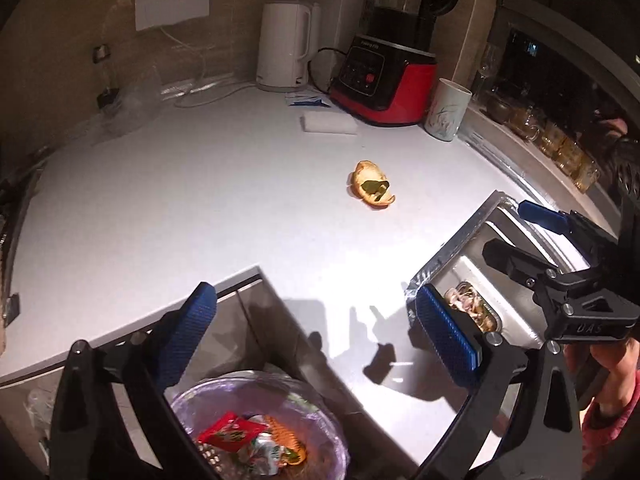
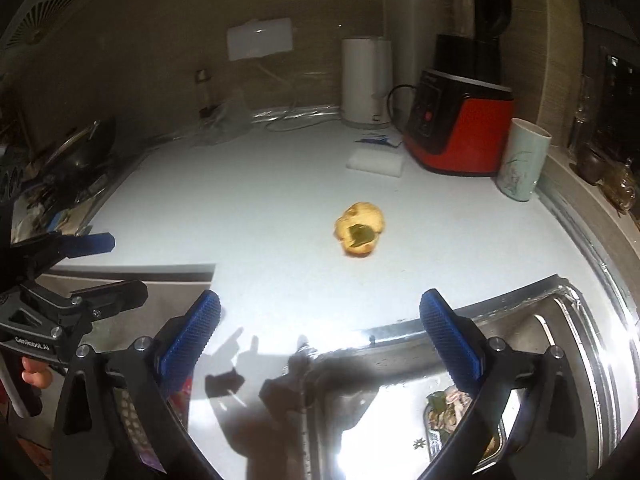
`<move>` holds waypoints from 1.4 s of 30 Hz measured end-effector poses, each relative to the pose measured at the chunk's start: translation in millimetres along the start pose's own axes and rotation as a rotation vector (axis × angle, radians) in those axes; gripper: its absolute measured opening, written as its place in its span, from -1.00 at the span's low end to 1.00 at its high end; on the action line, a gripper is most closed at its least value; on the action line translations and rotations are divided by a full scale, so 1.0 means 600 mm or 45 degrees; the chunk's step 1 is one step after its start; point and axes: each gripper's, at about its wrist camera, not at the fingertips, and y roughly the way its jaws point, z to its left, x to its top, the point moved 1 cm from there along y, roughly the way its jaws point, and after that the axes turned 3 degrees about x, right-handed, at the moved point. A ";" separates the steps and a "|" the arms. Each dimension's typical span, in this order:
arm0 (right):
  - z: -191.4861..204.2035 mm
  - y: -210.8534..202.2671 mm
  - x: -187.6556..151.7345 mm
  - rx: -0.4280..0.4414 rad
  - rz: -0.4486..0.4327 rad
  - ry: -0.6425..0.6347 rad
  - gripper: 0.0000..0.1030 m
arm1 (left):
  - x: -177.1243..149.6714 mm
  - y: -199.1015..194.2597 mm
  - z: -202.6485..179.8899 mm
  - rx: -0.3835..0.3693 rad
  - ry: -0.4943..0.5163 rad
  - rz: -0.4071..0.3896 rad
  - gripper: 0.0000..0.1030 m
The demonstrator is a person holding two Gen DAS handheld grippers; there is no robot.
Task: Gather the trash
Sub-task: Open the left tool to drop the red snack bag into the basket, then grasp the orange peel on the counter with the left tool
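Observation:
An orange peel with a green leaf on it [image 1: 372, 189] lies alone on the white counter [image 1: 192, 208]; it also shows in the right wrist view [image 2: 360, 230]. A bin lined with a clear bag [image 1: 260, 424] stands below the counter edge and holds a red wrapper and other trash. My left gripper [image 1: 320, 332] is open and empty above the bin and counter edge. My right gripper [image 2: 320, 336] is open and empty over the counter's front, short of the peel. It also shows at the right of the left wrist view [image 1: 516, 232].
A white kettle [image 1: 286, 46], a red and black blender [image 1: 384, 76], a white cup [image 1: 448, 110] and a white sponge [image 1: 329, 123] stand at the back. A steel sink [image 2: 560, 360] with food scraps lies at the right. A stove with a pan [image 2: 76, 152] is at the left.

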 end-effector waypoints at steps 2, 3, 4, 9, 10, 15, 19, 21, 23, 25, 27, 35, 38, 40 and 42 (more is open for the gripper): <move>-0.029 -0.003 0.013 -0.043 -0.037 0.023 0.93 | 0.017 0.034 0.002 -0.161 -0.072 0.046 0.85; -0.047 -0.002 0.019 -0.060 -0.052 0.036 0.93 | 0.022 0.046 0.004 -0.263 -0.130 0.046 0.85; -0.064 -0.002 0.024 -0.079 -0.066 0.051 0.93 | 0.032 0.062 0.008 -0.338 -0.202 0.062 0.85; -0.144 0.004 0.034 -0.151 -0.103 0.133 0.93 | 0.080 0.133 -0.038 -0.141 -0.042 -0.002 0.85; -0.156 0.006 0.033 -0.160 -0.105 0.147 0.93 | 0.091 0.148 -0.056 -0.132 0.037 -0.011 0.85; -0.205 0.023 0.022 -0.197 -0.096 0.201 0.93 | 0.138 0.201 -0.120 -0.179 0.355 -0.019 0.85; -0.231 0.046 0.005 -0.204 -0.059 0.240 0.93 | 0.163 0.233 -0.148 -0.273 0.520 -0.038 0.85; -0.238 0.059 -0.003 -0.197 -0.037 0.258 0.93 | 0.174 0.248 -0.156 -0.293 0.583 -0.034 0.84; -0.245 0.073 -0.008 -0.192 -0.017 0.269 0.93 | 0.180 0.263 -0.159 -0.296 0.629 -0.016 0.84; -0.249 0.082 -0.010 -0.182 -0.006 0.278 0.93 | 0.183 0.277 -0.162 -0.299 0.691 0.022 0.84; -0.250 0.089 -0.011 -0.173 0.001 0.280 0.93 | 0.187 0.295 -0.164 -0.268 0.756 0.051 0.85; -0.248 0.109 -0.012 -0.154 0.027 0.289 0.93 | 0.185 0.349 -0.156 -0.255 0.800 0.162 0.85; -0.248 0.116 -0.014 -0.148 0.039 0.290 0.93 | 0.179 0.352 -0.158 -0.241 0.782 0.151 0.85; -0.248 0.120 -0.015 -0.147 0.047 0.292 0.93 | 0.172 0.359 -0.162 -0.245 0.794 0.177 0.85; -0.248 0.122 -0.014 -0.143 0.049 0.294 0.93 | 0.167 0.360 -0.163 -0.228 0.786 0.170 0.85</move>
